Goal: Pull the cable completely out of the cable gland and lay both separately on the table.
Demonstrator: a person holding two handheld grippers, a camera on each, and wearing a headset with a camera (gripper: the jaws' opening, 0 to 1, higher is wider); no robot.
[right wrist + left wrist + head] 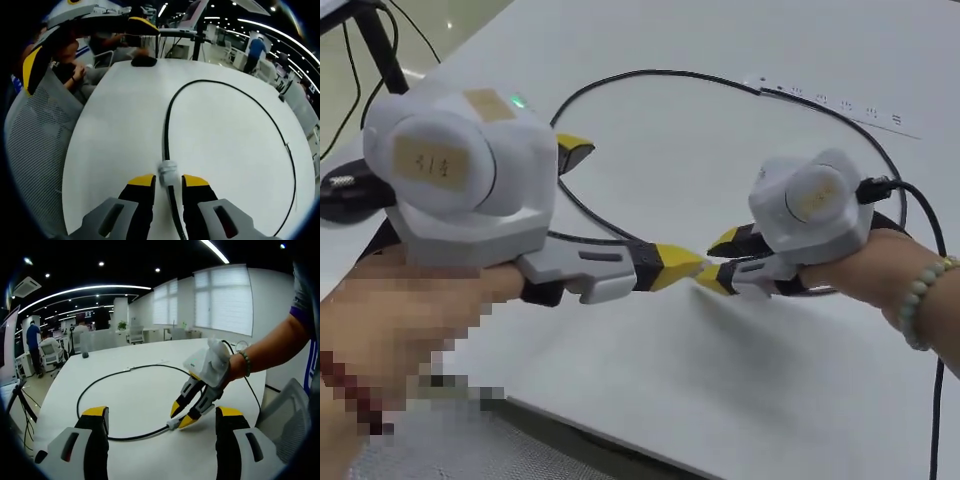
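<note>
**Q:** What do the fingers hold?

**A:** The right gripper (168, 181) has its yellow-tipped jaws drawn in on the small white plastic cable gland (167, 171), apparently pinching it. The thin black cable (164, 130) passes through the gland and loops wide over the white table (110, 150). The left gripper (161, 416) stands with jaws spread wide, empty, facing the gland.

**Q:** How is the pull best made?

**A:** Probably thus: hold the gland clamped steady, close the left jaws on the cable just beside the gland, and draw straight along the gland's axis. A sideways pull could bind the cable.
</note>
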